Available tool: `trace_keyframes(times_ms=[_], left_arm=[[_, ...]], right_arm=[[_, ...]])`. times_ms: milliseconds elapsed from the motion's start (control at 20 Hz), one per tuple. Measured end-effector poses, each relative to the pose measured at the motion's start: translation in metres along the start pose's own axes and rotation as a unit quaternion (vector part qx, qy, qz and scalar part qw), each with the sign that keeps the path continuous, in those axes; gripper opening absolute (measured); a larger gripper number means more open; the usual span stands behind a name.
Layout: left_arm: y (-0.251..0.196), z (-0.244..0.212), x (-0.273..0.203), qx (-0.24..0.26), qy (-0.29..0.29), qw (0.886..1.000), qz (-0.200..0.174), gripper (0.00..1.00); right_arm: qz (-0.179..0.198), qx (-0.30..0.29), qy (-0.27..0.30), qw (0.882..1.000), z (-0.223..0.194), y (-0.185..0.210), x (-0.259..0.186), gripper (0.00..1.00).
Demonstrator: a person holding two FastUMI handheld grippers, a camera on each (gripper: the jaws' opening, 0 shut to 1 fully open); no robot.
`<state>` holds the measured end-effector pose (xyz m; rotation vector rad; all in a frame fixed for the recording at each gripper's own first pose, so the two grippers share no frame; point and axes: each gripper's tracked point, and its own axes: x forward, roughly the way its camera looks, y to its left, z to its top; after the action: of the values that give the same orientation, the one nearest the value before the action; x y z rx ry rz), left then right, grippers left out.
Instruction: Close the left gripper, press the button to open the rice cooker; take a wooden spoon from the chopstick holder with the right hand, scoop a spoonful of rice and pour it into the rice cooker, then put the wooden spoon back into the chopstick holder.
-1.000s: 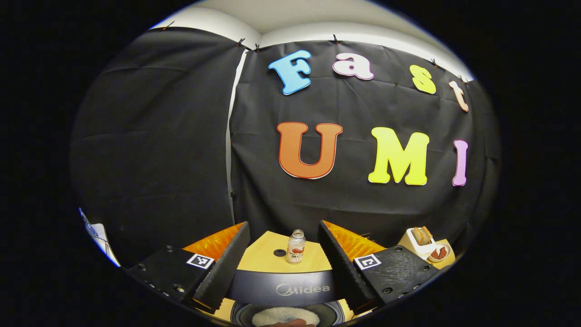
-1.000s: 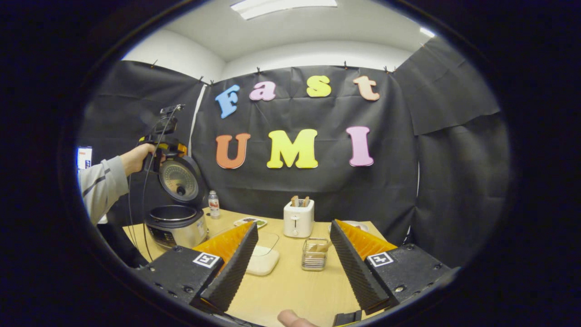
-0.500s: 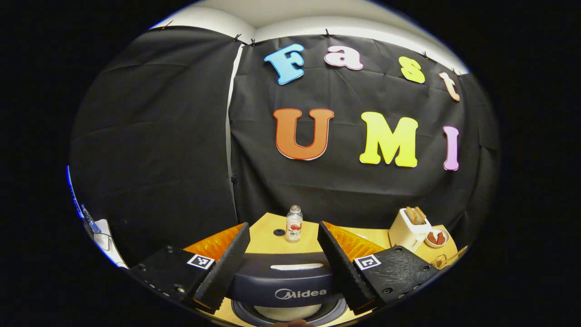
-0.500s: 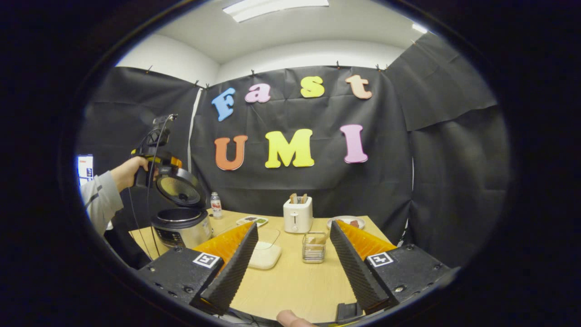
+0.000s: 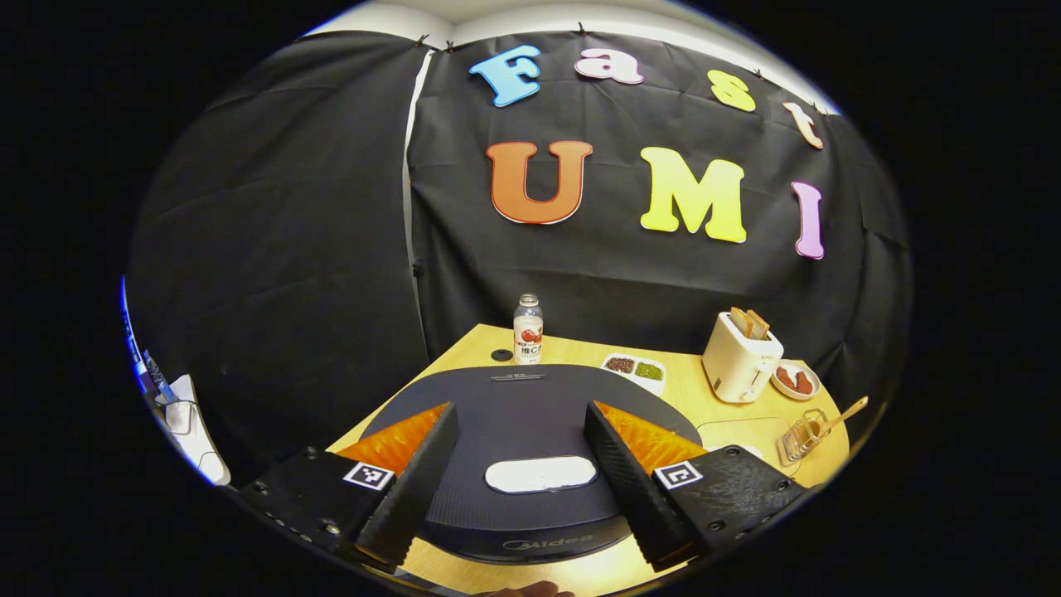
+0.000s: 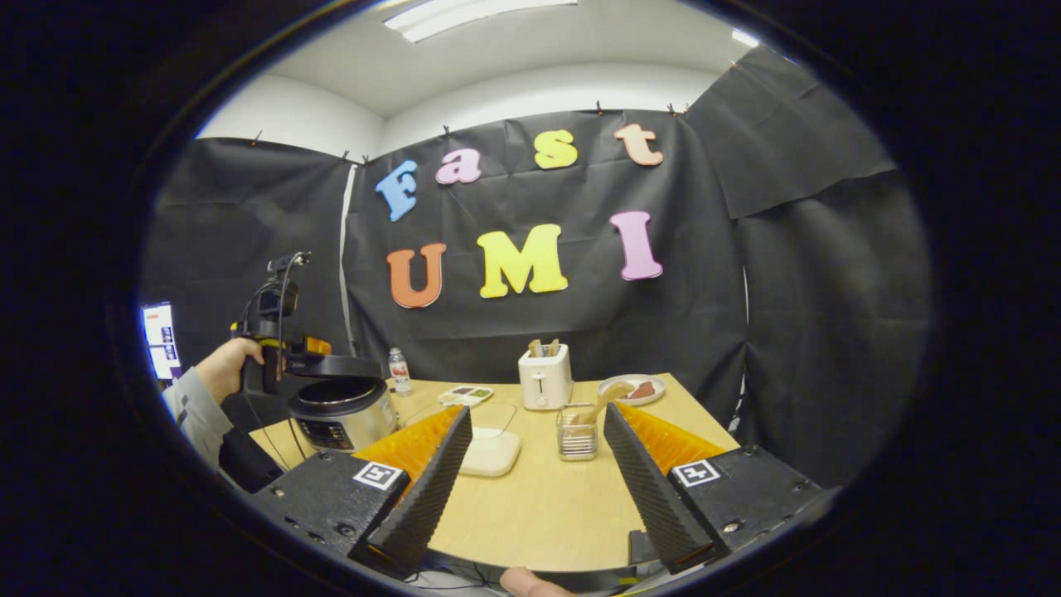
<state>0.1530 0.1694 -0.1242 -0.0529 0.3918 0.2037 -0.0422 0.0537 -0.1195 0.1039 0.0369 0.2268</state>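
Even ceiling light, sharp, edges fisheye-warped.

Bare table (image 6: 539, 514) lies ahead of the right gripper (image 6: 535, 477), open at 12 o'clock. Past it stand the holder (image 6: 577, 431) and toaster (image 6: 544, 377); a tray (image 6: 491, 452) sits at 11 o'clock. The cooker (image 6: 341, 412) blocks 10 o'clock, the left gripper (image 5: 518, 473) spread wide above its lid (image 5: 530, 452).

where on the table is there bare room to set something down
Bare wood lies at the near edge of the table, in front of the rice container and chopstick holder. The back is crowded: bottle, toaster, plate, with the rice cooker at left.
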Motion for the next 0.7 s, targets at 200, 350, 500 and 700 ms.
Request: trace_keyframes(times_ms=[200,350,500,700], left_arm=[[-0.001,-0.017,-0.002,0.001,-0.015,1.000,0.005,0.99],[-0.001,-0.028,-0.001,0.002,-0.025,1.000,0.008,0.99],[-0.001,-0.041,-0.001,0.003,-0.030,0.999,0.012,0.99],[-0.003,-0.045,0.002,0.007,-0.069,0.997,0.016,0.99]], right_arm=[[0.002,-0.004,0.000,1.000,-0.002,0.005,-0.004,1.00],[0.002,-0.001,0.005,1.000,-0.007,0.008,-0.002,1.00],[0.003,0.004,0.012,1.000,-0.013,0.011,0.001,1.00],[0.008,0.007,0.028,1.000,-0.026,0.017,0.009,1.00]])
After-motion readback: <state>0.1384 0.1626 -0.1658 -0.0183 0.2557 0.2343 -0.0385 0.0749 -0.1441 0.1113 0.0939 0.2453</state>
